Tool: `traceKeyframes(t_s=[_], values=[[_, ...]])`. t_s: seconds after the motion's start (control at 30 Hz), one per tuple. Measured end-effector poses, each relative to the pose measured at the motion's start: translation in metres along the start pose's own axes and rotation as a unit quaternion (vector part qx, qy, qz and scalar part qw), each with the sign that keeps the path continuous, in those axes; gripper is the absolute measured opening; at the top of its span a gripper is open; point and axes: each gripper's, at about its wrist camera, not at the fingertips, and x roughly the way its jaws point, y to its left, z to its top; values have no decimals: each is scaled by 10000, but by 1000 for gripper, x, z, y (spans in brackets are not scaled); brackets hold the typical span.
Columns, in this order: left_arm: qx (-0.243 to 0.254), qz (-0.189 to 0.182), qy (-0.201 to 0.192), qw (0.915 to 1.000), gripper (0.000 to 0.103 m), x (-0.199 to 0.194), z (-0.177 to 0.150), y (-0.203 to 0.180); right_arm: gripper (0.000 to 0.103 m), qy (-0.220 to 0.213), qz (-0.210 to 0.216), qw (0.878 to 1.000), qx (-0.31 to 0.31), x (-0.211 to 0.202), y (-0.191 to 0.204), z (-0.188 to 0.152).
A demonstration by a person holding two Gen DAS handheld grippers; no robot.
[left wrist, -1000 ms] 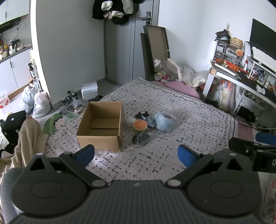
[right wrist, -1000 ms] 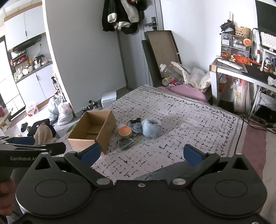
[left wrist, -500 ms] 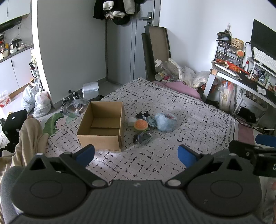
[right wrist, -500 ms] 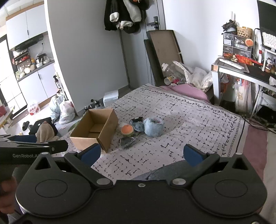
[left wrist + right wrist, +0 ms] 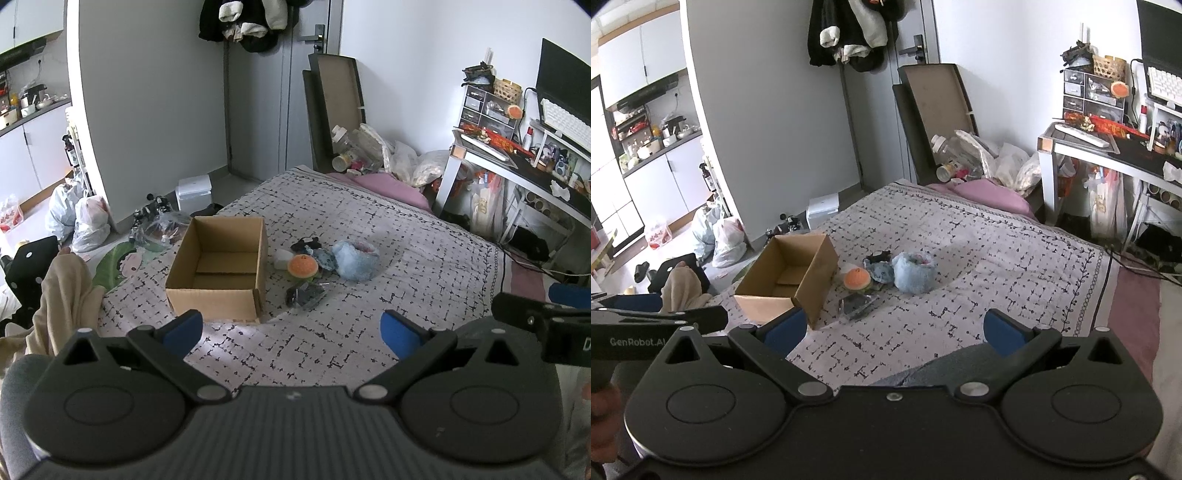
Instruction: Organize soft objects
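An open, empty cardboard box (image 5: 218,269) (image 5: 790,275) stands on the patterned bedspread (image 5: 369,332). Right of it lies a small pile: an orange plush ball (image 5: 302,266) (image 5: 856,278), a fluffy light-blue soft thing (image 5: 356,260) (image 5: 914,272), a blue patterned cloth (image 5: 322,256), a dark item (image 5: 304,243) and a clear packet (image 5: 306,295) (image 5: 857,305). My left gripper (image 5: 291,332) is open and empty, well short of the pile. My right gripper (image 5: 894,328) is open and empty, also well short.
The bed's left edge drops to a floor with bags (image 5: 79,218), a beige garment (image 5: 62,295) and a white box (image 5: 194,192). A cluttered desk (image 5: 517,158) stands at the right. Boards and bags (image 5: 365,147) lie beyond the bed's far end.
Both grippers have moved slightly forward toward the pile, so box and soft things look a little nearer. Both stay open and empty.
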Motion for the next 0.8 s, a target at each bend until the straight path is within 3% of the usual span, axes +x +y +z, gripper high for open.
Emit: traceKeyframes(t_s=[0.8], values=[[-276, 27, 31, 9996, 102, 32, 24, 17, 103, 247, 178, 9993, 216, 35, -2, 10]])
